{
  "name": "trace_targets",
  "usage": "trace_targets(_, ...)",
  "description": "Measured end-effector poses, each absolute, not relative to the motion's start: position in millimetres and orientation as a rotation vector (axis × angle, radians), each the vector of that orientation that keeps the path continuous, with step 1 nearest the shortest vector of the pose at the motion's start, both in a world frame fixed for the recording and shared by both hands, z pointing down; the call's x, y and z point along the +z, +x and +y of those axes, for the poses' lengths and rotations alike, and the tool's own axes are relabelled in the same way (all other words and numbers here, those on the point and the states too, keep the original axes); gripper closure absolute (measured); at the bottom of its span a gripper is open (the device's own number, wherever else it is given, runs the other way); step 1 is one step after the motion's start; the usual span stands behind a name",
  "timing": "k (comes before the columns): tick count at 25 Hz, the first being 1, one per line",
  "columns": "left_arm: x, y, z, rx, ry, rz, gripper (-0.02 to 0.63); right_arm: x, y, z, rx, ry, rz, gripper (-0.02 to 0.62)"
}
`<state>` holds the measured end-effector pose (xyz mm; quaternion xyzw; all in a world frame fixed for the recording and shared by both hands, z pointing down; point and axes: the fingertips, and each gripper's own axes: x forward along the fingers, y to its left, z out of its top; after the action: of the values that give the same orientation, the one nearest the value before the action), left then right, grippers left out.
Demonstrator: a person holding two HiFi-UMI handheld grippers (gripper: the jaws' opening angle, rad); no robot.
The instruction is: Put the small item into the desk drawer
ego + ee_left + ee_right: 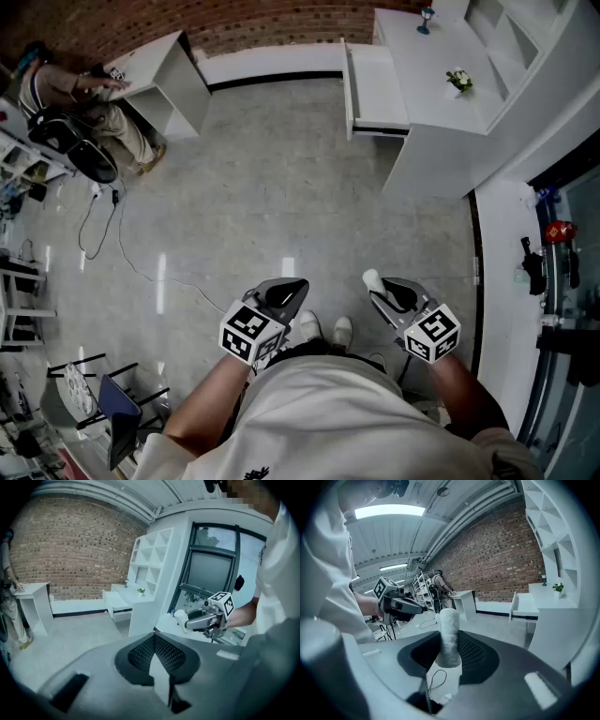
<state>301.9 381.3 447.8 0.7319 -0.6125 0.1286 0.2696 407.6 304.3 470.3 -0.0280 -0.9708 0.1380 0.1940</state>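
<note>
White fuzzy roll (449, 634) sticks up, squeezed tight in the right tongs (382, 289). The left tongs (157, 641) are closed together with nothing in them. Both are over the floor (281, 187), well away from the open drawer (375, 89) under the white tabletop (441, 98).

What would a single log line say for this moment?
position: well short of desk | right gripper: shut on white cylinder | left gripper: shut, empty | desk drawer: open

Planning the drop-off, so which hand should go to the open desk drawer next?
Right. The right gripper holds the white roll; the left gripper is empty, and the open drawer lies ahead, toward the right.
</note>
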Motion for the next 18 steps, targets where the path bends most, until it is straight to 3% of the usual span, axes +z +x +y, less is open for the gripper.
trace_targets(8,441,318,371,0.312,1.984,-1.642,0.601,465,410,289,0.333,-0.089,-2.712,0.465)
trace_targets(18,445,250,363,0.294,2.065,-1.566,0.601,467,351,273,0.370,0.064,-2.702,0.465)
